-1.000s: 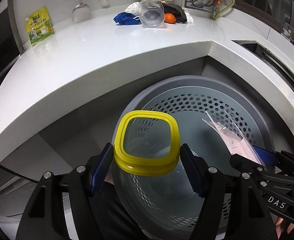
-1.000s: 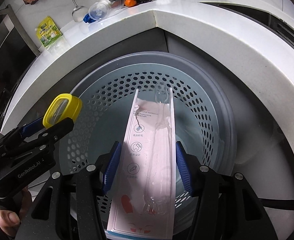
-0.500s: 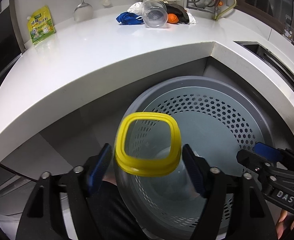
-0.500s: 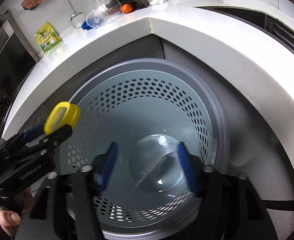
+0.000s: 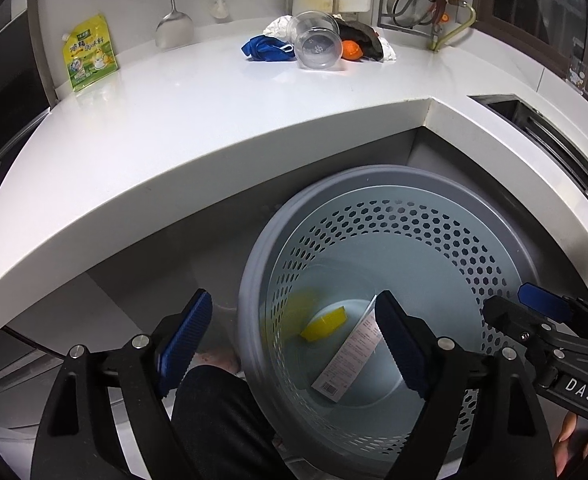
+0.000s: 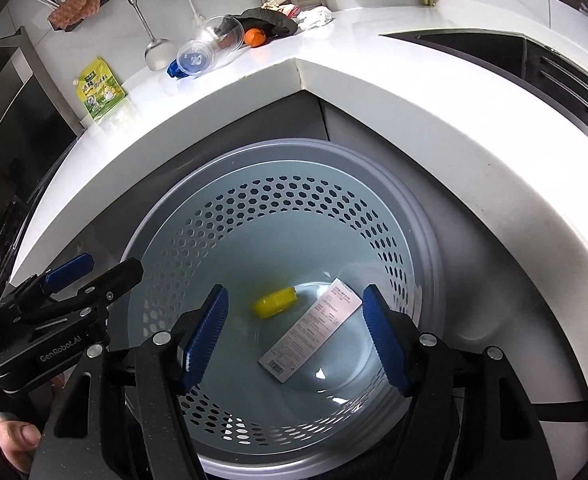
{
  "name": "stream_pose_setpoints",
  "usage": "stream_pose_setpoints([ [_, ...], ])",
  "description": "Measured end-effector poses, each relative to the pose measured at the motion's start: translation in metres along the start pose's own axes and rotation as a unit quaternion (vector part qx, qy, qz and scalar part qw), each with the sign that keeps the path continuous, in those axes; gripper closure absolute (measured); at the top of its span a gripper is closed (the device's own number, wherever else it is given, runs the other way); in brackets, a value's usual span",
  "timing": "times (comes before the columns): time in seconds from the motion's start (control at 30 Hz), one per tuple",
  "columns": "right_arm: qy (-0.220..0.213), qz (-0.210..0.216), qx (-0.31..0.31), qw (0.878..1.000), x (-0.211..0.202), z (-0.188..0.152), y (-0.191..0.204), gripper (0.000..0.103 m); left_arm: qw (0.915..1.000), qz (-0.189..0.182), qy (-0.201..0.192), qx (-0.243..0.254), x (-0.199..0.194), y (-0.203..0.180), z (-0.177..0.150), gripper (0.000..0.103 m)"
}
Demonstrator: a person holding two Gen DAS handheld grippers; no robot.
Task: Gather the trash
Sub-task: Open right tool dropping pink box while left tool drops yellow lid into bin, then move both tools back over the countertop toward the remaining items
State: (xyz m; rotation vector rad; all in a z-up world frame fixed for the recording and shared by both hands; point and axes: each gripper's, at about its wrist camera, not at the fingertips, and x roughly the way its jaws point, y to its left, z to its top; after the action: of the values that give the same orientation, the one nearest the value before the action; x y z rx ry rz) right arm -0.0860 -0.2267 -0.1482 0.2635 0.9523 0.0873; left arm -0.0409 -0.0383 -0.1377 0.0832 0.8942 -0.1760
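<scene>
A grey perforated waste bin (image 5: pixel 277 240) (image 6: pixel 165 208) stands on the floor under the corner of the white counter. At its bottom lie a yellow-rimmed clear container (image 5: pixel 324 324) (image 6: pixel 274 302) and a flat white toothbrush package (image 5: pixel 350 356) (image 6: pixel 310 328). My left gripper (image 5: pixel 294 296) hangs over the bin's left rim, its jaws opening with nothing between them. My right gripper (image 6: pixel 294 290) is open above the bin's middle and holds nothing. Each gripper shows in the other's view: the left gripper (image 6: pixel 89 276), the right gripper (image 5: pixel 534 300).
On the white counter (image 5: pixel 213 120) lie a tipped clear plastic cup (image 5: pixel 316 44), a blue cloth (image 5: pixel 265 48), an orange (image 5: pixel 351 50), a dark rag (image 5: pixel 364 38) and a yellow-green pouch (image 5: pixel 89 54). A sink (image 5: pixel 534 120) is at the right. A person's dark trouser leg (image 5: pixel 213 412) is beside the bin.
Both grippers opened wider. The yellow-rimmed container left the left gripper and the toothbrush package left the right gripper; both now lie in the bin.
</scene>
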Motion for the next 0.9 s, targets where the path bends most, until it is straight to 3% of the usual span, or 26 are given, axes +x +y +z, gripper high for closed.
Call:
stream_pose_setpoints([
  [0.9, -0.026, 0.004, -0.012, 1.0, -0.006, 0.005, 0.014, 0.036, 0.9998, -0.007, -0.016, -0.014, -0.012, 0.017, 0.004, 0.016],
])
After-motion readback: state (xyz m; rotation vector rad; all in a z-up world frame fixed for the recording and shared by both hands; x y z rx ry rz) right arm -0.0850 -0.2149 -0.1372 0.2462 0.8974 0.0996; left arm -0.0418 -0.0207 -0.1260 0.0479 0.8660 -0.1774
